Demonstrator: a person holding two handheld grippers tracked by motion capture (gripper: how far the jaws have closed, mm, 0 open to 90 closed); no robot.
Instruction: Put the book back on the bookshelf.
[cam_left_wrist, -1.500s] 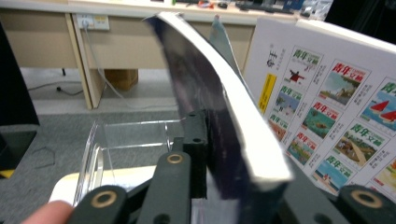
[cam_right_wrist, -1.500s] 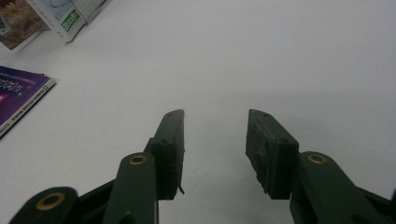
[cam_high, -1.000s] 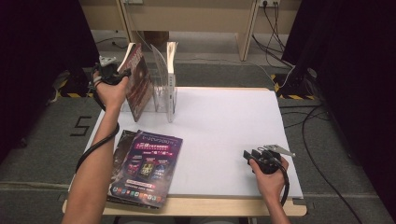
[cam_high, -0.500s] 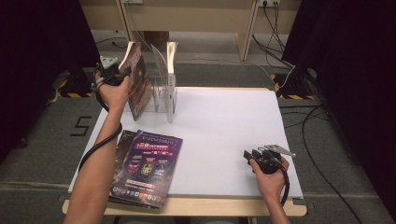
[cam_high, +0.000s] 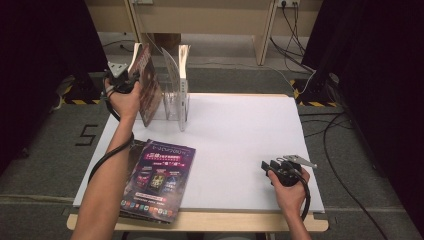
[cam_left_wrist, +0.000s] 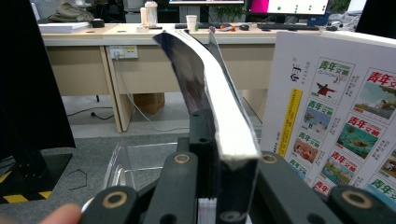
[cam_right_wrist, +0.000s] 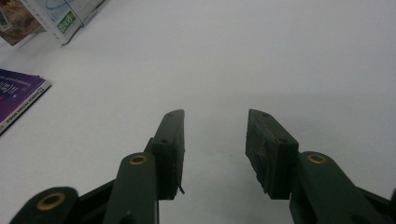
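Magazine (cam_high: 146, 85), held upright and bowed at the surface's (cam_high: 240, 135) far left corner, just beside the clear acrylic rack (cam_high: 176, 102); pinched at its edge by left gripper (cam_high: 121, 82). Likely risk: floppy pages buckling against the rack divider or slipping from the narrow pinch. Nearby: white magazine (cam_high: 184, 67) already racked, purple magazine stack (cam_high: 157, 177) at front left, right gripper (cam_high: 275, 167) spread, idle, holding nothing.
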